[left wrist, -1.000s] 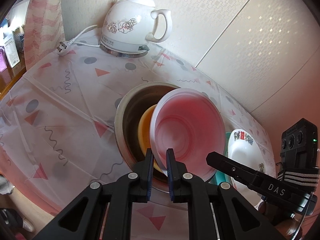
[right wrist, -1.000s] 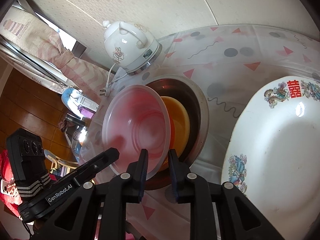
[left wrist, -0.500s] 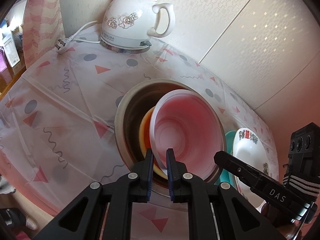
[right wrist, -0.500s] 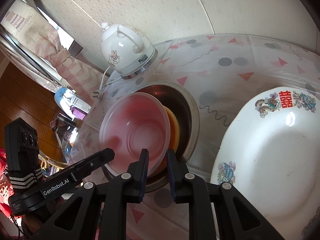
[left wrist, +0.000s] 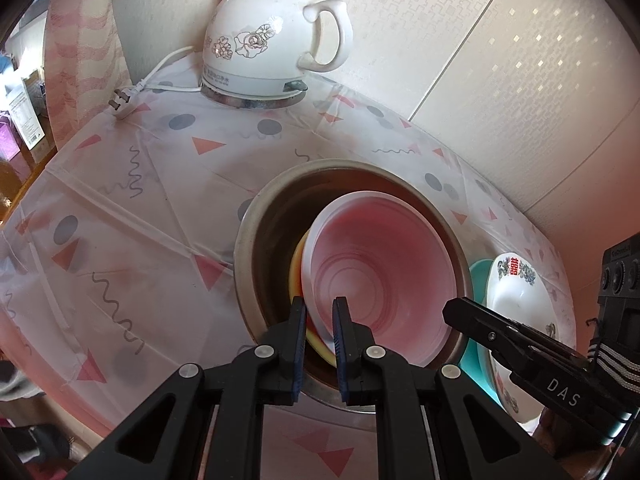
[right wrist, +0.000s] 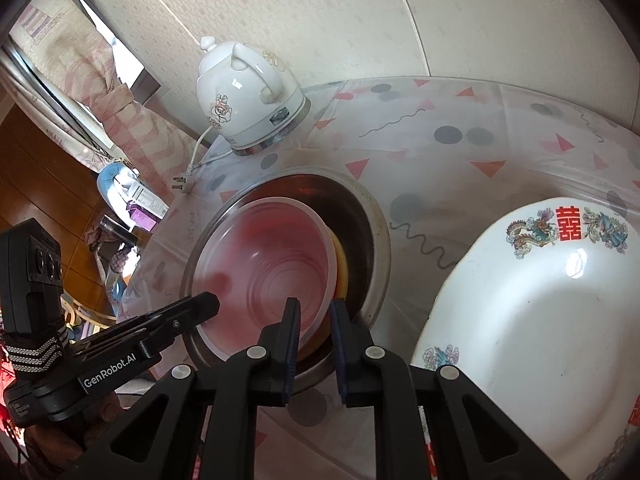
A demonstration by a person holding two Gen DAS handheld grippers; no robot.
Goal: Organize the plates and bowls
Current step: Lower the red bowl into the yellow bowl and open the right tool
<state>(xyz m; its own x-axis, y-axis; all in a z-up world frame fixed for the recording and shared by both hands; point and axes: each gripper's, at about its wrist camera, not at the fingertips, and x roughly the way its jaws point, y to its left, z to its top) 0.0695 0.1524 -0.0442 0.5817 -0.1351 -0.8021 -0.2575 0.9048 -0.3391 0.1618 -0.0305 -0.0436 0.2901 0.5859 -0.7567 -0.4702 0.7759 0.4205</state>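
Note:
A translucent pink bowl (left wrist: 380,280) (right wrist: 272,264) sits tilted inside a steel basin (left wrist: 248,240) (right wrist: 376,240), over an orange bowl (left wrist: 298,276) (right wrist: 342,268) of which only an edge shows. My left gripper (left wrist: 319,322) is shut on the pink bowl's near rim. On the opposite side, my right gripper (right wrist: 315,320) grips the same rim, its jaws closing tight on it. One finger (left wrist: 472,314) of the right gripper shows in the left wrist view, and one finger (right wrist: 200,306) of the left gripper in the right wrist view.
A white plate (right wrist: 540,320) (left wrist: 516,292) with a red character and dragons lies right of the basin, on something teal (left wrist: 478,276). A white kettle (left wrist: 268,40) (right wrist: 248,92) with its cord and plug (left wrist: 122,100) stands by the wall. A patterned cloth (left wrist: 140,220) covers the table.
The pink bowl has sunk deeper into the steel basin, covering more of the orange bowl. Both grippers kept hold of its rim; the right one's fingers drew slightly closer together.

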